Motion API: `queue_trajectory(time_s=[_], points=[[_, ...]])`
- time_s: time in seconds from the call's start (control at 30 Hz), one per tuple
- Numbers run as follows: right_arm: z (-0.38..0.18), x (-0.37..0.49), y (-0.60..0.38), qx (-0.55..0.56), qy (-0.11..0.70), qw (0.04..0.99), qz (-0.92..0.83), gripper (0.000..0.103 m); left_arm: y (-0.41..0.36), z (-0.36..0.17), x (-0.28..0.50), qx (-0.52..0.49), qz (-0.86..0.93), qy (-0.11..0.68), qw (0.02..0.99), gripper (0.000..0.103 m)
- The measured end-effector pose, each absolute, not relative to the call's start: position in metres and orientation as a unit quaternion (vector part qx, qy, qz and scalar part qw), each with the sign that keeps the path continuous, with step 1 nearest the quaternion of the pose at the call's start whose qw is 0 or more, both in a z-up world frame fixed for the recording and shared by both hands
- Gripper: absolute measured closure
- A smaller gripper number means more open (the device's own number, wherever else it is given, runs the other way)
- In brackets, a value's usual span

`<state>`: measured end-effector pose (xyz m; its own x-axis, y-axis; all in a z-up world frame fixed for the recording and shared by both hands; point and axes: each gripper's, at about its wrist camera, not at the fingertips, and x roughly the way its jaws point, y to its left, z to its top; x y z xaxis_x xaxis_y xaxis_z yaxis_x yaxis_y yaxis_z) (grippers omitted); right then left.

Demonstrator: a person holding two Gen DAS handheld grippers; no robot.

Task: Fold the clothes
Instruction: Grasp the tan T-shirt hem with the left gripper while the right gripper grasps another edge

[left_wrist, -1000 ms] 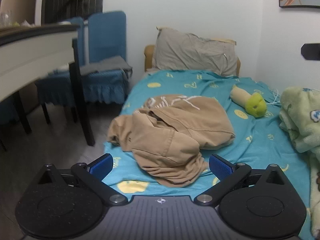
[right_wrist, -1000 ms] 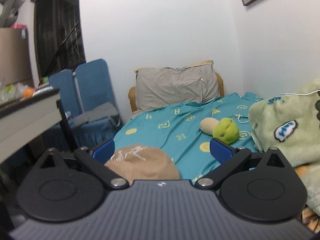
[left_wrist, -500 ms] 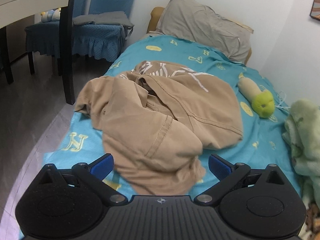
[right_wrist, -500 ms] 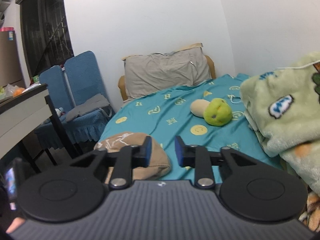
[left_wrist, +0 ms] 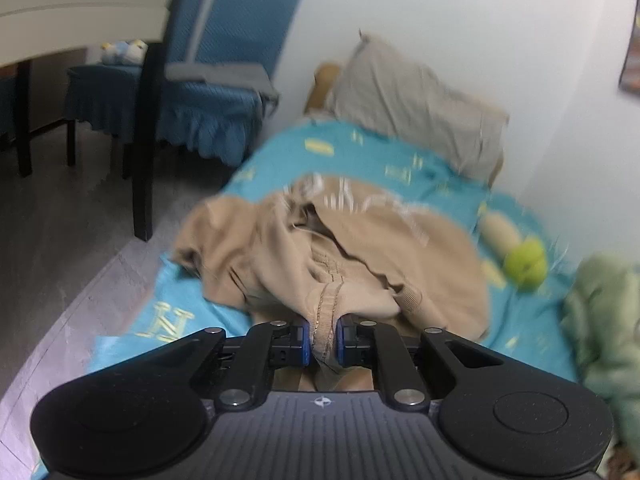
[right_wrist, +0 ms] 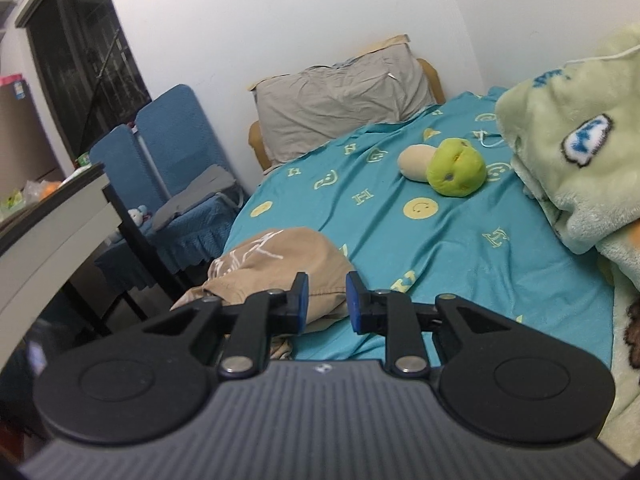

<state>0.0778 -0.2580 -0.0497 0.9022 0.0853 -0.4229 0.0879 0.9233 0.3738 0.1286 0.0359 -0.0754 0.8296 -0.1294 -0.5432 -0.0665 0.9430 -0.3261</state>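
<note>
One garment (left_wrist: 328, 264) between hand-held gripper (left_wrist: 322, 340) pads

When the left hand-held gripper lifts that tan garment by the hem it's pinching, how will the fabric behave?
The tan garment will probably hang limp: it already lies crumpled in soft folds on the teal sheet. The left hand-held gripper pinches only one ribbed edge, so the rest will likely trail and drag. It looks light enough for a one-point grip.

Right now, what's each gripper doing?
Left gripper: closed on the tan garment.
Right gripper: partly open, holding nothing.
</note>
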Motion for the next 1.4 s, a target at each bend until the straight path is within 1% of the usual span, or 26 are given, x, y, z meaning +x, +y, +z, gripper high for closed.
queue_trajectory(time_s=[0.13,0.3,0.37,0.43,0.47,0.5,0.7,0.8,0.87,0.9,0.93,0.97,1.0,1.1,1.27,1.4], points=[[-0.055,0.077,-0.247,0.166,0.230,0.959,0.012,0.078,0.051,-0.044,0.097,-0.164,-0.016,0.273,0.948,0.091],[-0.063,0.103,-0.224,0.181,0.274,0.943,0.061,0.076,0.063,-0.038,0.090,-0.178,-0.004,0.291,0.940,0.091],[-0.064,0.118,-0.206,0.172,0.284,0.940,0.077,0.061,0.069,-0.040,0.093,-0.189,0.001,0.292,0.938,0.091],[-0.069,0.133,-0.189,0.172,0.291,0.937,0.092,0.018,0.075,-0.044,0.096,-0.198,0.002,0.294,0.935,0.091],[-0.072,0.142,-0.182,0.177,0.292,0.935,0.099,0.015,0.078,-0.046,0.098,-0.200,0.003,0.296,0.934,0.091],[-0.076,0.152,-0.174,0.178,0.295,0.933,0.104,0.017,0.080,-0.049,0.100,-0.201,0.005,0.297,0.933,0.091],[-0.119,0.214,-0.140,0.127,0.345,0.928,0.056,0.018,0.097,-0.067,0.113,-0.211,0.014,0.305,0.929,0.090],[-0.140,0.228,-0.136,0.107,0.360,0.926,0.033,0.028,0.111,-0.076,0.120,-0.235,0.020,0.305,0.923,0.090],[-0.152,0.231,-0.135,0.092,0.368,0.925,0.030,0.029,0.118,-0.080,0.125,-0.251,0.023,0.302,0.920,0.090],[-0.157,0.233,-0.134,0.082,0.372,0.924,0.029,0.036,0.121,-0.082,0.127,-0.255,0.024,0.299,0.919,0.090],[-0.160,0.235,-0.133,0.069,0.374,0.924,0.026,0.049,0.123,-0.084,0.129,-0.259,0.025,0.296,0.919,0.090],[-0.163,0.237,-0.133,0.060,0.375,0.925,0.022,0.057,0.125,-0.085,0.130,-0.262,0.026,0.294,0.919,0.091],[-0.164,0.236,-0.136,0.061,0.371,0.927,0.013,0.071,0.126,-0.086,0.131,-0.265,0.028,0.292,0.919,0.091],[-0.155,0.229,-0.148,0.080,0.344,0.935,-0.019,0.082,0.132,-0.089,0.134,-0.273,0.030,0.285,0.918,0.091],[-0.111,0.209,-0.179,0.109,0.259,0.958,-0.062,0.086,0.133,-0.076,0.125,-0.277,0.016,0.247,0.928,0.091],[-0.075,0.186,-0.211,0.140,0.220,0.962,-0.079,0.087,0.133,-0.062,0.114,-0.281,-0.002,0.208,0.937,0.091]])
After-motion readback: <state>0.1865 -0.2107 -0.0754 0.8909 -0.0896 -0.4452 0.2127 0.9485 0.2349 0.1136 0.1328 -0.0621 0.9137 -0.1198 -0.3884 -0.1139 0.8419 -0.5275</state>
